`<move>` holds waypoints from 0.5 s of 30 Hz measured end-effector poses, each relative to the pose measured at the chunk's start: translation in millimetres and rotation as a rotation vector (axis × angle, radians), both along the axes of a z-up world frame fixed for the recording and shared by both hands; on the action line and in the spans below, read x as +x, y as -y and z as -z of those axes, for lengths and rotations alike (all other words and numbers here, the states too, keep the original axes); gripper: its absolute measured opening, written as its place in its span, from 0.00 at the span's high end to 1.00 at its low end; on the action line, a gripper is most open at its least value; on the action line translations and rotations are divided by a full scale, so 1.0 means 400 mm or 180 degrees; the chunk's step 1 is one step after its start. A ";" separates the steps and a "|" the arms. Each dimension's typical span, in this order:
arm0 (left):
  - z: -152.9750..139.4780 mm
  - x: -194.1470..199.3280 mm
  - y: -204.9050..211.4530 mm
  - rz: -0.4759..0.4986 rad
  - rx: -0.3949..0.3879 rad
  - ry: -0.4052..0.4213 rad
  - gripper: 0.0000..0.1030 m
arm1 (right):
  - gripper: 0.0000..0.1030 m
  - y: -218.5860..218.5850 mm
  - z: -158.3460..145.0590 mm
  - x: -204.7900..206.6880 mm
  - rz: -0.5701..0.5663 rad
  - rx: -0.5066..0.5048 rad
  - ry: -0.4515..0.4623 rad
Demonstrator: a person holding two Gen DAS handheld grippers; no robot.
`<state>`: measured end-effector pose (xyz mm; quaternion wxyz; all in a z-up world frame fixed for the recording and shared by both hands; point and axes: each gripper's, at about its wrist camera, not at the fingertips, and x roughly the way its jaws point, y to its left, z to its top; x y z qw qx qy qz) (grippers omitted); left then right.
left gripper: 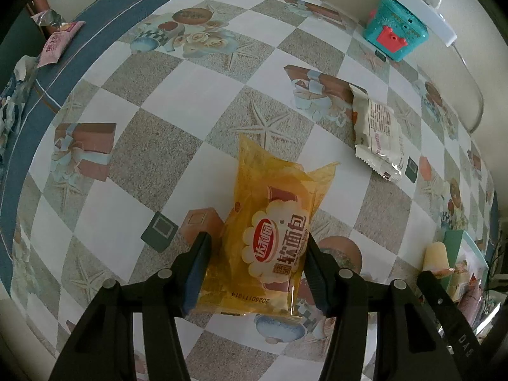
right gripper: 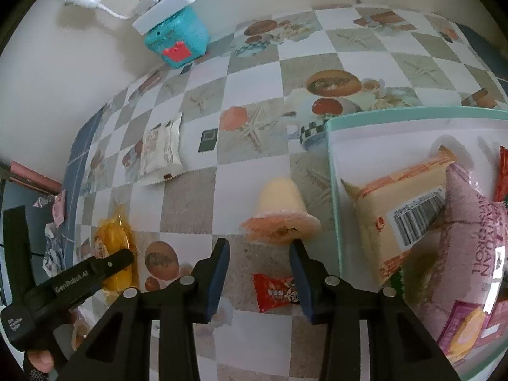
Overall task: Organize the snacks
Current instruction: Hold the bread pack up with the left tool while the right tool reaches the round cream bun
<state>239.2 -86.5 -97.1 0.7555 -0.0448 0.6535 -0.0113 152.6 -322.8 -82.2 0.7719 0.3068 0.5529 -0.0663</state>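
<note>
I'm holding my left gripper point(left gripper: 257, 255) straight down over the checked tablecloth point(left gripper: 177, 95), and its two pads are pressing the sides of one yellow bread packet point(left gripper: 273, 238) lying flat on the cloth; so this one is clenched on the packet.

My right gripper point(right gripper: 258, 255) is tilting down toward one jelly cup point(right gripper: 281, 214). Its jaws are partly apart; the right pad is at the cup's flared rim, the left pad stands clear of it, and I cannot tell whether there is real contact. One red candy wrapper point(right gripper: 274, 292) is lying on the cloth in the gap between my right fingers, closer to the camera than the cup.

Just right of the cup, one clear bin with a teal rim point(right gripper: 336, 171) is sitting on the table. Inside it I'm counting one beige packet with a barcode point(right gripper: 400, 219), one pink roll packet point(right gripper: 466, 238), one small pink-and-orange packet point(right gripper: 470, 330) and a red one at the edge, mostly cut off.

Farther out, one white snack packet point(left gripper: 377, 133) is lying alone on the cloth, well apart from both grippers. At the far wall, one teal box point(left gripper: 397, 28) is standing under one white power strip point(left gripper: 419, 6). At the left table edge, one pink packet point(left gripper: 58, 43) is lying beside crumpled wrappers I can't count.
</note>
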 end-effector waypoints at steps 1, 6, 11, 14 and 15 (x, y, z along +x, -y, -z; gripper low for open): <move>0.001 0.001 -0.001 0.0000 -0.0003 0.0000 0.44 | 0.59 0.002 -0.001 0.001 0.0004 -0.0018 -0.0024; 0.007 0.007 -0.011 -0.0015 -0.0027 -0.0004 0.44 | 0.59 0.011 -0.056 0.005 -0.0015 -0.0177 0.0145; 0.007 0.008 -0.012 -0.0017 -0.0028 -0.0006 0.44 | 0.58 0.005 -0.058 0.022 -0.0011 -0.0499 0.0106; 0.011 0.011 -0.016 -0.0024 -0.0037 -0.0010 0.44 | 0.56 0.004 -0.049 0.028 -0.0013 -0.0610 0.0103; 0.010 0.012 -0.016 -0.0022 -0.0035 -0.0010 0.44 | 0.56 0.001 -0.048 0.032 -0.0035 -0.0643 0.0117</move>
